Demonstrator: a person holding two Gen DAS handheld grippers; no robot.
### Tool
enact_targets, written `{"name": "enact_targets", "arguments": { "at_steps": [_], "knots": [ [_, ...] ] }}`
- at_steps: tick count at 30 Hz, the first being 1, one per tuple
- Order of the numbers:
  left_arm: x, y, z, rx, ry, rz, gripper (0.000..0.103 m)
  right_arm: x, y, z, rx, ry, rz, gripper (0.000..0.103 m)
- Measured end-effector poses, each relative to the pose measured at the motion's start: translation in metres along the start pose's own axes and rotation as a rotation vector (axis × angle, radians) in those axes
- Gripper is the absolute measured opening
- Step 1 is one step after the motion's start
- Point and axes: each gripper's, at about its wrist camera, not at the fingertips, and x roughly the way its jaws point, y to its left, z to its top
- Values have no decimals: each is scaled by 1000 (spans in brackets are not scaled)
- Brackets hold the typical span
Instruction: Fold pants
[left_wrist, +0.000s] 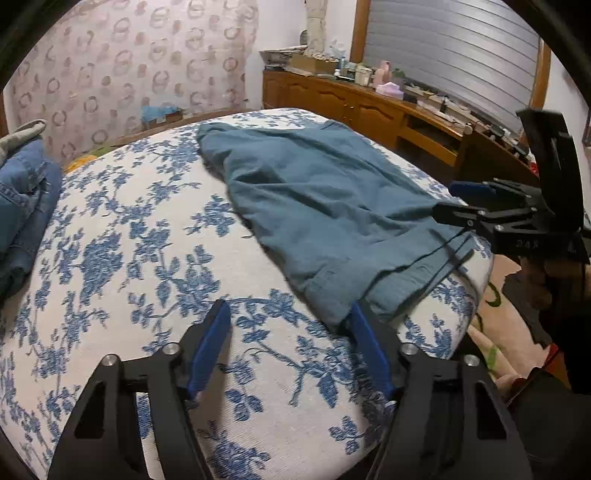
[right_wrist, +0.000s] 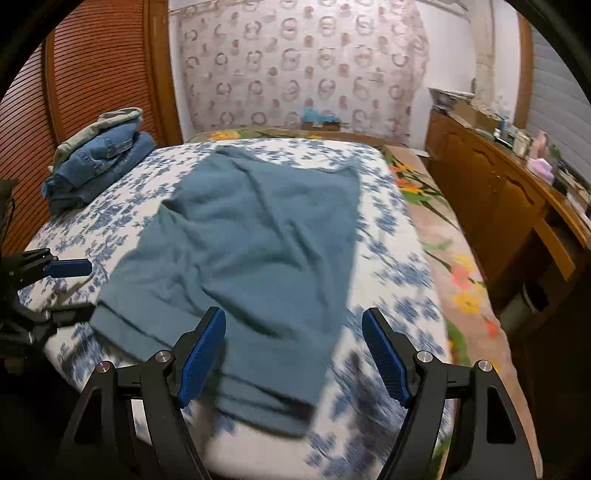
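Teal pants (left_wrist: 314, 192) (right_wrist: 251, 236) lie spread lengthwise on a bed with a blue-flowered white cover (left_wrist: 129, 258) (right_wrist: 399, 280). The hem end is nearest me and the cloth is wrinkled. My left gripper (left_wrist: 289, 314) is open at the hem's left corner, its right finger (left_wrist: 369, 350) against the cloth edge and its left one over bare cover. It also shows at the left rim of the right wrist view (right_wrist: 85, 291). My right gripper (right_wrist: 293, 317) stands open over the hem's right part, with cloth below the gap. In the left wrist view the right gripper (left_wrist: 450, 203) sits at the pants' right edge.
A stack of folded jeans (left_wrist: 22, 199) (right_wrist: 99, 162) sits at the bed's far left corner. A cluttered wooden dresser (left_wrist: 351, 103) (right_wrist: 498, 192) runs along the right. A flowered blanket (right_wrist: 461, 266) hangs beside the bed. Louvred wooden doors (right_wrist: 74, 74) stand at the left.
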Motion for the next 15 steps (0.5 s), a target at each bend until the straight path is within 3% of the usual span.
{"name": "enact_targets", "arguments": {
  "at_steps": [3,11,15],
  "knots": [
    [2,-6,3,18,5,-20,53,-7,-4,-6,18,-3,9,78],
    [0,-20,7,67,3,-21,50,-5,-12,-11,49,8,4,78],
    [8,-20,9,63,12,-43,34,-4,-14,-14,55,10,12,78]
  ]
}}
